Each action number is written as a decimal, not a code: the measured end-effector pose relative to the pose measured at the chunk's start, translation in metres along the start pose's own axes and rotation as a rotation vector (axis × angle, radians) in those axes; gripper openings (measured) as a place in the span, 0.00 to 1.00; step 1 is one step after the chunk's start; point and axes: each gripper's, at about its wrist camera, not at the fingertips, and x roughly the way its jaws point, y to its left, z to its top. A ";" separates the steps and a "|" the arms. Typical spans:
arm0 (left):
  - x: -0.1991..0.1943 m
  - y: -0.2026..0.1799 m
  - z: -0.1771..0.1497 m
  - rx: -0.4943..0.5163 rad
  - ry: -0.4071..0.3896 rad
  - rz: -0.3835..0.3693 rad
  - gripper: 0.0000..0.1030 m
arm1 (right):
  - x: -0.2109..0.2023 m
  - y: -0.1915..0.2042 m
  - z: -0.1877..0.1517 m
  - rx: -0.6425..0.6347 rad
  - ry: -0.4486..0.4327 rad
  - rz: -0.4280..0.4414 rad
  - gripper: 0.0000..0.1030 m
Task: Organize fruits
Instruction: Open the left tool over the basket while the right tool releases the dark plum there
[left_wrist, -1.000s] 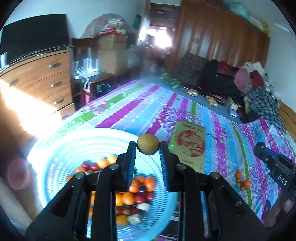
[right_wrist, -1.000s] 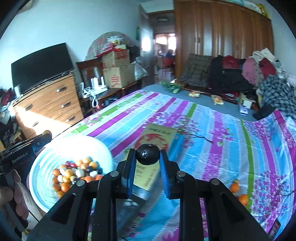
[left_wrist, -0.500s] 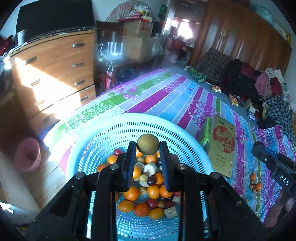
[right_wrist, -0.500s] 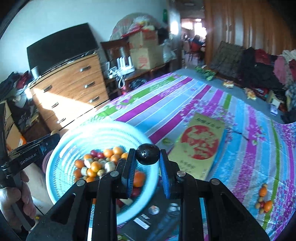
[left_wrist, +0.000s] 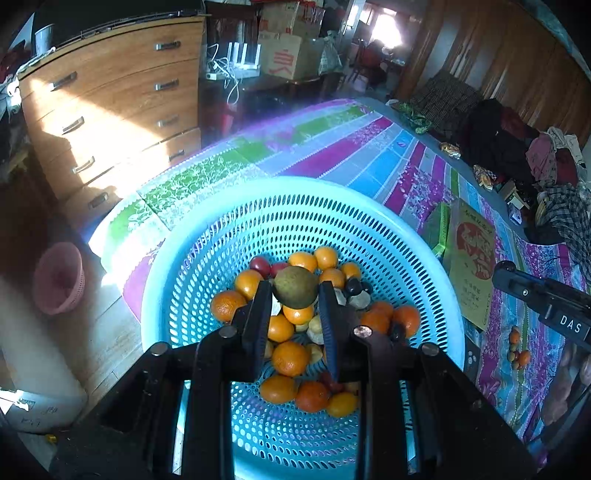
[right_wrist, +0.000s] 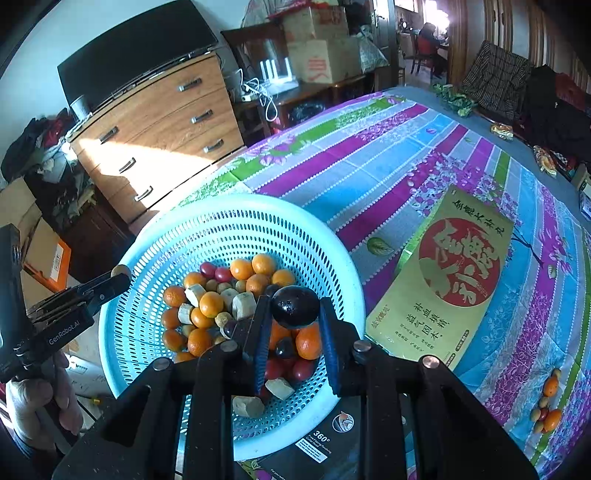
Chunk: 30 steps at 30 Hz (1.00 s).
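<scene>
Now a brownish-green round fruit (left_wrist: 295, 287) is pinched between the fingers of the left tool (left_wrist: 295, 295), held above the heaped fruit in the blue perforated basket (left_wrist: 221, 236). A dark glossy fruit (right_wrist: 294, 307) is clamped likewise in the right tool (right_wrist: 294, 314), over the same basket near its right rim. Basket is set at the striped bedspread's (right_wrist: 369, 173) near edge, with a yellow-red box (right_wrist: 454, 280) beside it and a small loose fruit cluster (right_wrist: 546, 406) further right.
</scene>
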 end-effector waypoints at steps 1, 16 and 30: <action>0.003 0.002 0.000 -0.001 0.010 0.001 0.26 | 0.002 0.001 0.001 -0.003 0.006 -0.003 0.28; 0.021 0.008 -0.003 0.003 0.072 -0.003 0.26 | 0.023 0.003 0.002 -0.011 0.051 0.004 0.28; 0.033 0.008 -0.006 0.009 0.101 0.003 0.42 | 0.030 0.003 0.002 -0.016 0.059 0.009 0.29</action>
